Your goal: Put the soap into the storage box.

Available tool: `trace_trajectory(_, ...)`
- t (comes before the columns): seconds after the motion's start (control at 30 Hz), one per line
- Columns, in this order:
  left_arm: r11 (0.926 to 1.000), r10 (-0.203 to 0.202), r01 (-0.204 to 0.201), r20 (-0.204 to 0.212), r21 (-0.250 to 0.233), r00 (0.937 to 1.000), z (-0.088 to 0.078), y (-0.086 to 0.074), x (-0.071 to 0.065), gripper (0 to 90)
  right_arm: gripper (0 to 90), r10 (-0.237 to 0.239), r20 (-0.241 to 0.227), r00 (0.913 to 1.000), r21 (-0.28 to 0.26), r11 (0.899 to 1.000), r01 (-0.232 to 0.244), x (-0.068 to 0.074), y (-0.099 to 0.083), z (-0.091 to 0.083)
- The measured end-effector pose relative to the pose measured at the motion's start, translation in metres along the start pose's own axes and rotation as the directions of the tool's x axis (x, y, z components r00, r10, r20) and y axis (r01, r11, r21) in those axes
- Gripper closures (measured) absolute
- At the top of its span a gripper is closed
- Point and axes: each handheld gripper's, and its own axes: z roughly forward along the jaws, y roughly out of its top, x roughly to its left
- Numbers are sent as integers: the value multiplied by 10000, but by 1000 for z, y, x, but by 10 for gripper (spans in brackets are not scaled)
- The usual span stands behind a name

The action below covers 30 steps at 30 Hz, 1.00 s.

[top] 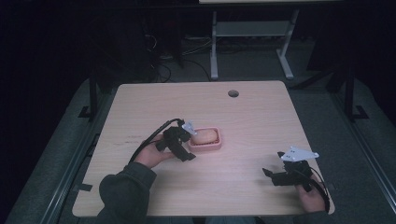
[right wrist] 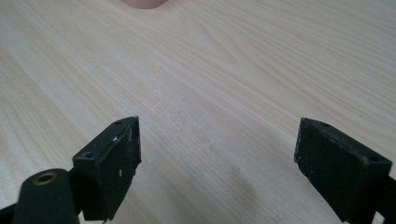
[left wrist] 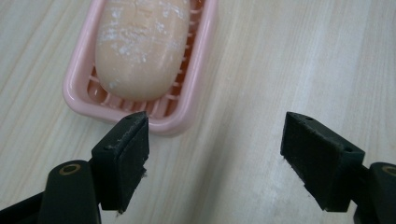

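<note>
**Three cameras, one table**

The high view hangs above my side of the table point(top: 261, 116), facing forward and down, taking in the whole top and floor beyond. My left gripper point(left wrist: 215, 140) carries a camera close over the wood, facing the pink soap dish point(left wrist: 196, 84) at 11 o'clock; the high view shares that dish point(top: 215, 144). My right gripper point(right wrist: 217, 149) camera skims bare wood, a pink edge at 12 o'clock.

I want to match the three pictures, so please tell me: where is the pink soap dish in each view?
High view: the pink soap dish sits mid-table, beside the left gripper.
Left gripper view: upper left, holding the soap.
Right gripper view: a pink edge at the top, probably the dish.
Shared landmark: the wooden table.
</note>
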Motion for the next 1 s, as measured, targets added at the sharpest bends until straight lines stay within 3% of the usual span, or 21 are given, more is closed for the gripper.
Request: trace_trajectory(1.0, 9998, 72, -73, -59, -201, 10000, -14, -39, -26, 237, 141, 30, 136, 9999, 97, 9999, -31, 0, -2, -1)
